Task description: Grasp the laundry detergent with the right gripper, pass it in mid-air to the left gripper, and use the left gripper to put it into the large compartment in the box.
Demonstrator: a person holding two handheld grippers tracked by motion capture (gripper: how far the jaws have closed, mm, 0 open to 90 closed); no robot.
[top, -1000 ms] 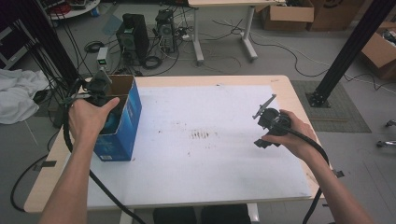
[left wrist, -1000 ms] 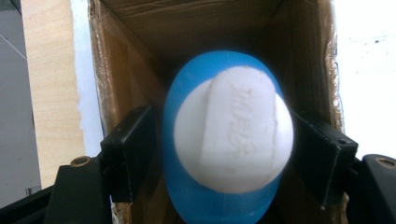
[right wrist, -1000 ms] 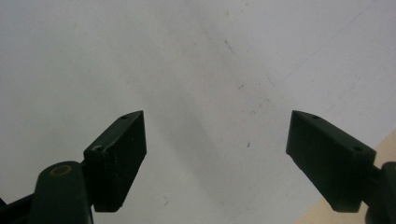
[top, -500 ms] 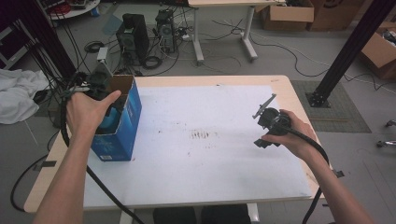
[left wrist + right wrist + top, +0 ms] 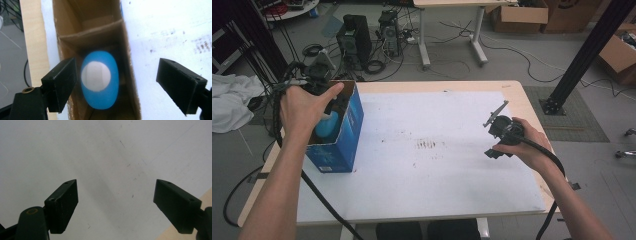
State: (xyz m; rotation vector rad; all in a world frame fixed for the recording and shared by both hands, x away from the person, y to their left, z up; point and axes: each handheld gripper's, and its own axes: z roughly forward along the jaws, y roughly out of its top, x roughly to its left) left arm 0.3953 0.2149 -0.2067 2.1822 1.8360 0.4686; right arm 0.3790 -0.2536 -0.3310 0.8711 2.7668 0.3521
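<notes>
A single blue, egg-shaped plastic bottle with a round white cap [image 5: 99, 79] stands upright inside a tall open cardboard box with blue printed sides [image 5: 343, 142], seen from straight above in the left gripper view. It sits in the nearer of the box's compartments; a brown cardboard divider [image 5: 91, 32] crosses the box just beyond it, and a second compartment lies past that. The box stands at the left edge of the white sheet covering the wooden table [image 5: 452, 200].

The left gripper [image 5: 117, 80] hangs above the box mouth with its jaws just opened wide; the bottle is below and between them, nearer the left jaw, and neither pad touches it. The box walls close in tightly around the bottle on both sides.

Well apart, on the right half of the sheet, the right gripper [image 5: 116, 200] is held in the other hand, its two black jaws spread with nothing between them, over bare, faintly scuffed white surface. A dark smudge [image 5: 428, 144] marks the sheet's middle between the two hands.
</notes>
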